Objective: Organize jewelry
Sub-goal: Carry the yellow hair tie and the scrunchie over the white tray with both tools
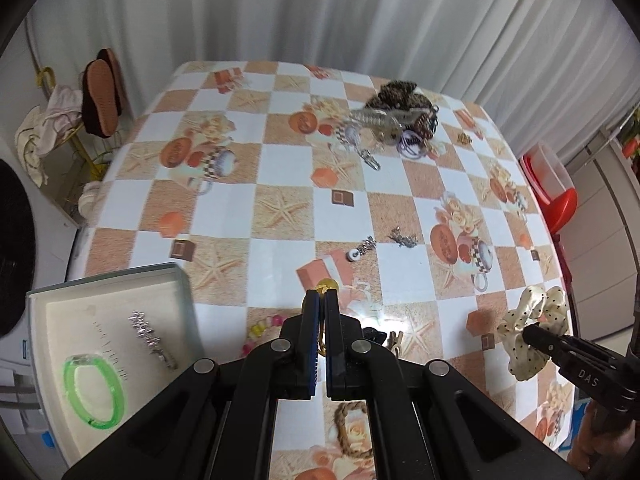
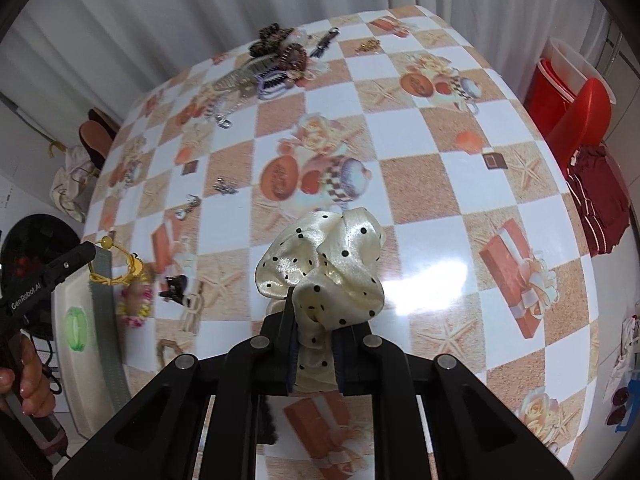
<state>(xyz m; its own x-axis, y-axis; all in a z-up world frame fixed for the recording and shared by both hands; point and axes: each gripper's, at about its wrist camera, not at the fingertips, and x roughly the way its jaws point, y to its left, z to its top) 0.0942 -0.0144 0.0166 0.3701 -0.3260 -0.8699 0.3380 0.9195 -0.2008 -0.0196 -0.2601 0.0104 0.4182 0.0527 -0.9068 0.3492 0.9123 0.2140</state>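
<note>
Surface (image 1: 280, 168): a table under a checked cloth printed with starfish, cups and gift boxes; white curtains hang behind it.
Tray (image 1: 44, 320): white, at the near left edge of the surface; inside lie a green bangle (image 1: 94, 390), a silver clip (image 1: 150, 334) and a row of tiny studs, too small to make out.
Pile (image 1: 396, 118): a heap of hair ties, clips and chains at the far side of the surface, well apart from the tray.
Scrunchie (image 2: 324, 276): cream with black dots, lifted clear of the surface at the right.
Right hand-held gripper (image 2: 316, 354): clamped on the scrunchie, its fabric bunched between the pads.
Left hand-held gripper (image 1: 322, 300): jaws together on a thin gold bracelet (image 2: 116, 268) with a yellow bead, which hangs just beside the tray's near corner.
Loose pieces: a flower bracelet (image 2: 136, 304) and a small black clip (image 2: 174, 284) lie near the tray; silver earrings (image 1: 362, 248) sit mid-surface.
</note>
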